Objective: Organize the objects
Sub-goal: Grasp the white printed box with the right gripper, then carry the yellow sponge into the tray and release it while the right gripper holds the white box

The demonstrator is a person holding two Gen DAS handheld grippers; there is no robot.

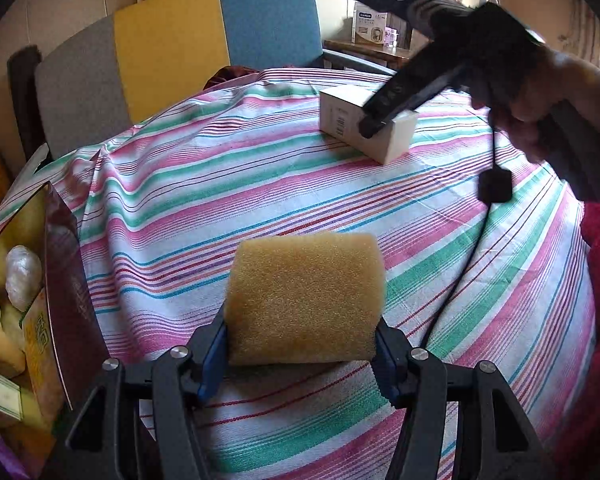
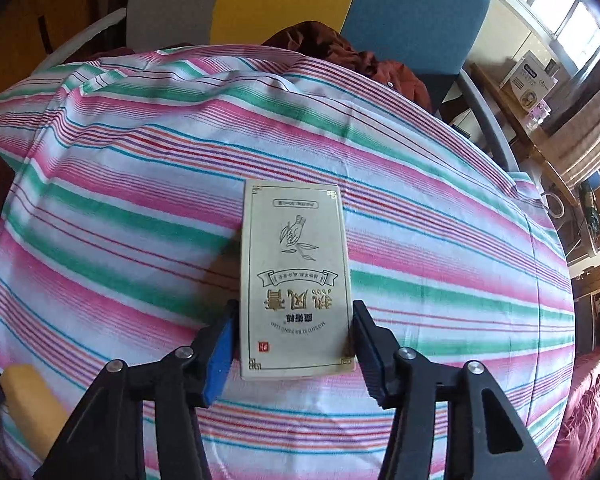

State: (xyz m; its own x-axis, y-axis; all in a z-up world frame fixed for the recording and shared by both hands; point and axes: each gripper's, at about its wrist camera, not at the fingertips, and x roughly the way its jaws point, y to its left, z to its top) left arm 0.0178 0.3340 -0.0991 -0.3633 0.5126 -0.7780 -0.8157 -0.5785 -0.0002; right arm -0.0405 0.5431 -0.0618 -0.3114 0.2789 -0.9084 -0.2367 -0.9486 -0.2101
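A pale printed box [image 2: 296,280] was seen lying flat on the striped tablecloth [image 2: 120,208], its long axis running straight away from the right gripper [image 2: 294,338], with the printed characters upside down from the right wrist view, so their tops were pointed toward the camera. The 2 jaws were set on either side of its near end; the blue pad [image 2: 222,354] appeared to be touching the box's left edge, while contact on the other side could not be settled, so a firm clamp could not be confirmed. If it were lifted this way, the far end could be tipped down or the box could be slipped out, since only its near end was bracketed. The yellow sponge [image 1: 304,304] was clamped in the left gripper [image 1: 300,354] above the cloth, beside an open box of items [image 1: 66,280] at the table's left; being soft, it could be squeezed loose.
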